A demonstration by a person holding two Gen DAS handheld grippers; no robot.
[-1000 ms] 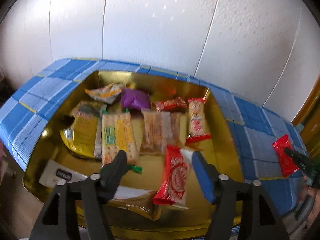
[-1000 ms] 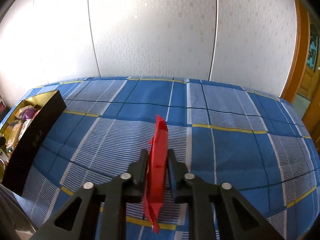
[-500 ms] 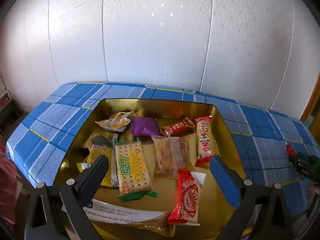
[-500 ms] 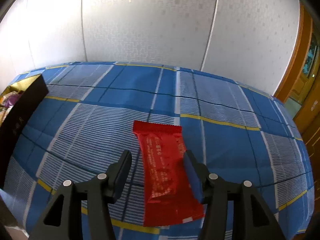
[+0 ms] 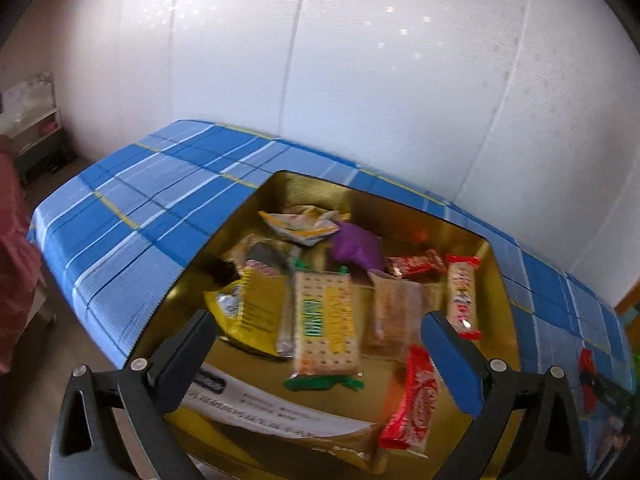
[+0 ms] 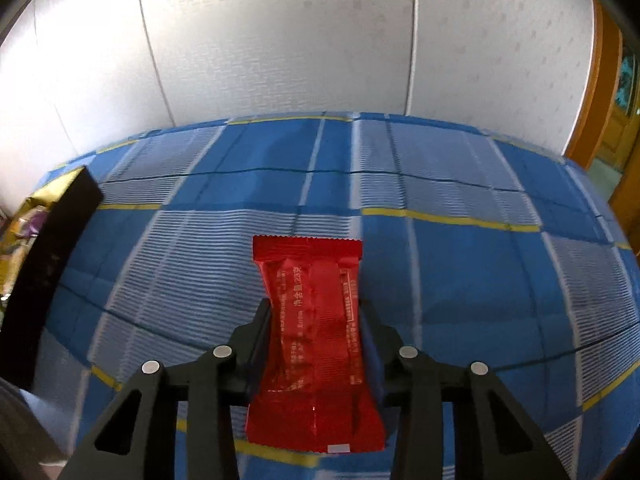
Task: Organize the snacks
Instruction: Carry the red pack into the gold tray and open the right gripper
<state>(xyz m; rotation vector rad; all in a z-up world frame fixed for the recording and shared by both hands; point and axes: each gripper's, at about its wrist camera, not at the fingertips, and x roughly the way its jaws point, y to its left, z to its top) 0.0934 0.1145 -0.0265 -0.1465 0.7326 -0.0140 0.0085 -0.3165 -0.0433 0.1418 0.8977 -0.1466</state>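
Closing in, right gripper (image 6: 316, 320) jaws now grasp the red packet (image 6: 316, 340); left gripper (image 5: 320, 336) jaws stay released.

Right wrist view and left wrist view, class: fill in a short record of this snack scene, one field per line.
surface: blue plaid cloth
container: gold tray, many snacks inside
loose snack: red packet lying flat on the cloth, outside the tray
right gripper: jaws on either side of the red packet, grip uncertain
left gripper: open above the tray, empty
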